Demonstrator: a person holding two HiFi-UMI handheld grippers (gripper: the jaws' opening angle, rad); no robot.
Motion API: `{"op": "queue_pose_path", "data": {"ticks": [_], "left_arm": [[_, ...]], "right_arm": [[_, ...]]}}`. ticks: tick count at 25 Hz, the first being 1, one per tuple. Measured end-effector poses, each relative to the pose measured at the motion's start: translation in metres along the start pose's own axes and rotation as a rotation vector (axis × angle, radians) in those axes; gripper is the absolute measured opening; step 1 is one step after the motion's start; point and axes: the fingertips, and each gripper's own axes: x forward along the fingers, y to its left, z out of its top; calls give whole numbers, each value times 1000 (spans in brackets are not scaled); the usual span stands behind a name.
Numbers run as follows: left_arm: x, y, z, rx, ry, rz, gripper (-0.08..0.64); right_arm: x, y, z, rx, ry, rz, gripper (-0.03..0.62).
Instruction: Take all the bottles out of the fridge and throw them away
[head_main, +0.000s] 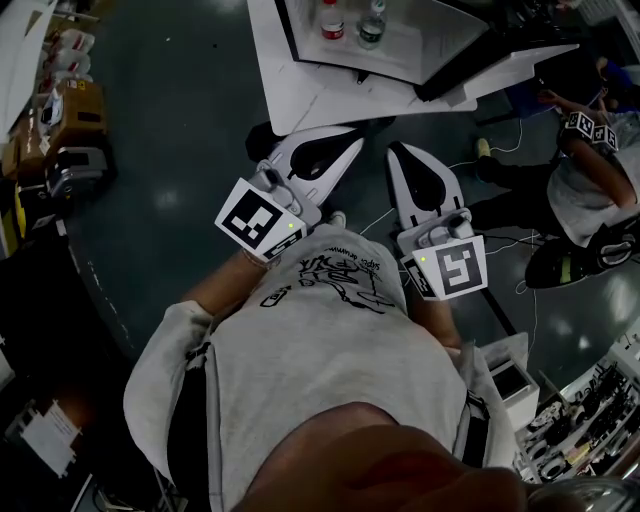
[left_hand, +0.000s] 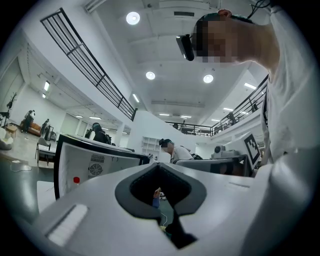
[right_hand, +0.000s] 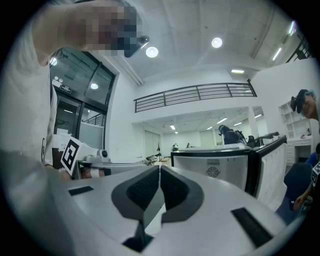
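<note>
A white fridge (head_main: 300, 80) stands open on the floor ahead of me at the top of the head view. Two bottles stand inside it: one with a red label (head_main: 332, 22) and a clear one with a dark cap (head_main: 372, 25). My left gripper (head_main: 352, 138) and right gripper (head_main: 397, 152) are held side by side, level, short of the fridge. Both have their jaws together with nothing between them. The left gripper view shows the fridge (left_hand: 92, 159) with a red-capped bottle (left_hand: 76, 180) inside. In the right gripper view the fridge (right_hand: 215, 167) stands with its door (right_hand: 272, 165) swung open.
Another person (head_main: 590, 185) with marker-cube grippers is at the right of the head view. Cables (head_main: 515, 285) trail over the dark floor. Boxes and gear (head_main: 60, 120) line the left edge, and a small cart (head_main: 512, 372) stands at the lower right.
</note>
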Motion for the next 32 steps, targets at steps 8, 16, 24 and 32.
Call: {"op": "queue_pose_path", "data": {"ticks": [8, 16, 24, 32], "left_arm": [[10, 49, 6, -10, 5, -28, 8], [15, 100, 15, -5, -3, -60, 8], [15, 140, 16, -11, -6, -74, 8], [22, 163, 16, -15, 1, -67, 8]], "right_arm": [[53, -15, 3, -8, 15, -13, 9], [105, -22, 6, -22, 16, -35, 9], [144, -25, 1, -29, 29, -55, 9], [165, -32, 0, -28, 31, -44, 9]]}}
